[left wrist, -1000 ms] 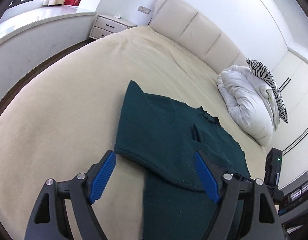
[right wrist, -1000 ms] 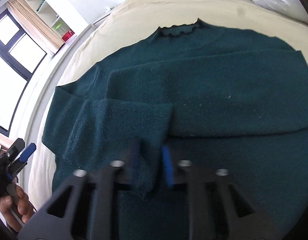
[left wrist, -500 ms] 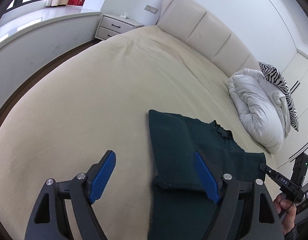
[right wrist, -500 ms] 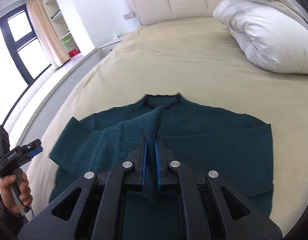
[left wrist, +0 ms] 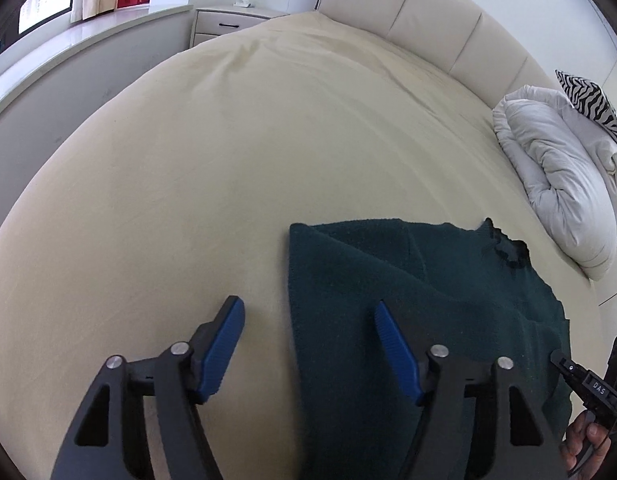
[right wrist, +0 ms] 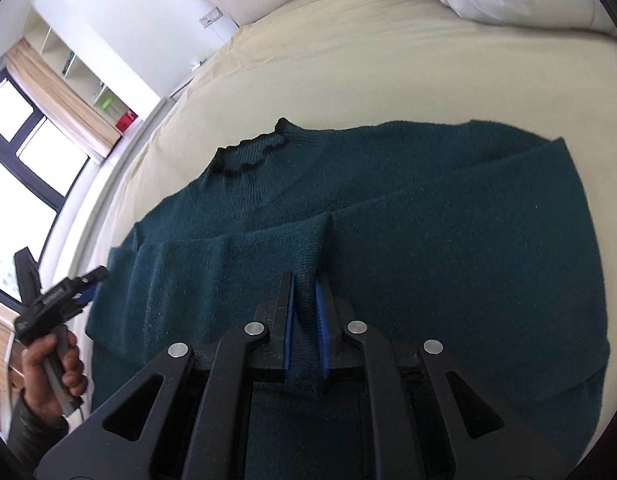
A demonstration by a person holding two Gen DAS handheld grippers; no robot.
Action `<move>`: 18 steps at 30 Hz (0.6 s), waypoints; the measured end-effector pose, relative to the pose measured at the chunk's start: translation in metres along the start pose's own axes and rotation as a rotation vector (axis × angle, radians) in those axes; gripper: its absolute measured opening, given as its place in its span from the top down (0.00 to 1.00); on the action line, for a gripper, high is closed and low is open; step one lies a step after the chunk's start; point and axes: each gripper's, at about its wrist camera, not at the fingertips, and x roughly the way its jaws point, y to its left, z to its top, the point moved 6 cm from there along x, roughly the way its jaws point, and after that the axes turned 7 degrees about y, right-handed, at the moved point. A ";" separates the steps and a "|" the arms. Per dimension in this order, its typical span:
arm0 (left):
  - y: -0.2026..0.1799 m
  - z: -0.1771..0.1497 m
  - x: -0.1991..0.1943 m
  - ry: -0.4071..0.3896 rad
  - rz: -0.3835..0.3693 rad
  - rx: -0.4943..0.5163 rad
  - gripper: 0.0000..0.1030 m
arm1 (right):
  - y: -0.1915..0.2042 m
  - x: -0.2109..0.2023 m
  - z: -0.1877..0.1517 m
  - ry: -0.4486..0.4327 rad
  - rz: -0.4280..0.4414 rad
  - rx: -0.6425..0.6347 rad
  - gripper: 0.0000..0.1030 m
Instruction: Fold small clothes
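Note:
A dark green knit sweater (left wrist: 428,280) lies flat on the bed, collar toward the headboard. My left gripper (left wrist: 306,306) hovers over its left side edge. Its jaws are closing; the edge sits between the blue pads (left wrist: 224,340), which do not touch it. In the right wrist view the sweater (right wrist: 448,220) fills the middle, with one sleeve (right wrist: 248,256) folded across the chest. My right gripper (right wrist: 304,280) pinches that sleeve's cuff between its pads, which are easing apart. The left gripper (right wrist: 80,280) and the hand holding it appear at the left there.
The cream sheet (left wrist: 228,160) spreads wide to the left and beyond the sweater. A rolled white duvet (left wrist: 560,168) with a zebra pillow (left wrist: 588,96) lies at the right by the padded headboard (left wrist: 428,12). A nightstand (left wrist: 228,26) stands at the back left.
My left gripper slid left to the sweater's side edge and its jaws narrowed. My right gripper took the sleeve cuff, lifted it, and now holds it low across the sweater's body.

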 end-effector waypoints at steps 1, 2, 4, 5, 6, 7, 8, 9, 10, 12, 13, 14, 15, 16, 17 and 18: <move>-0.001 0.001 0.002 -0.002 0.014 0.012 0.55 | 0.000 0.000 -0.001 0.002 0.009 0.006 0.89; -0.002 0.000 0.003 -0.002 0.019 0.023 0.77 | 0.000 0.002 -0.003 0.006 0.005 -0.002 0.90; -0.003 0.000 0.002 -0.007 0.014 0.035 0.85 | 0.000 0.006 -0.006 0.011 -0.059 -0.038 0.93; -0.003 0.000 -0.001 -0.019 0.013 0.044 0.90 | 0.001 0.007 -0.007 0.008 -0.067 -0.042 0.93; -0.001 0.000 -0.003 -0.028 0.010 0.045 0.91 | 0.001 0.005 -0.007 0.002 -0.069 -0.036 0.94; -0.001 0.001 -0.005 -0.038 0.009 0.043 0.92 | 0.003 0.000 -0.007 -0.012 -0.074 -0.036 0.94; 0.000 0.001 -0.006 -0.049 0.009 0.040 0.92 | 0.005 -0.003 -0.007 -0.023 -0.080 -0.042 0.94; 0.002 0.001 -0.007 -0.063 0.009 0.038 0.92 | 0.008 -0.007 -0.008 -0.035 -0.086 -0.047 0.94; 0.003 0.000 -0.005 -0.068 0.011 0.039 0.92 | 0.008 -0.010 -0.009 -0.045 -0.091 -0.048 0.94; 0.002 -0.002 0.002 -0.071 0.030 0.058 0.91 | 0.005 -0.005 -0.008 -0.042 -0.102 -0.040 0.95; 0.001 -0.003 0.003 -0.074 0.043 0.073 0.91 | -0.004 0.004 -0.011 -0.014 -0.114 -0.024 0.95; -0.002 -0.003 0.002 -0.078 0.057 0.087 0.91 | -0.012 0.005 -0.013 0.000 -0.095 -0.003 0.95; -0.003 -0.003 0.001 -0.078 0.060 0.090 0.91 | -0.014 0.008 -0.011 -0.007 -0.073 0.011 0.95; -0.003 -0.003 -0.001 -0.078 0.052 0.087 0.91 | -0.014 0.006 -0.010 -0.007 -0.064 0.022 0.95; -0.003 -0.003 -0.005 -0.078 0.040 0.080 0.90 | -0.013 0.005 -0.009 -0.007 -0.066 0.023 0.94; -0.002 -0.006 -0.014 -0.077 0.031 0.076 0.90 | -0.010 0.003 -0.008 -0.003 -0.067 0.018 0.92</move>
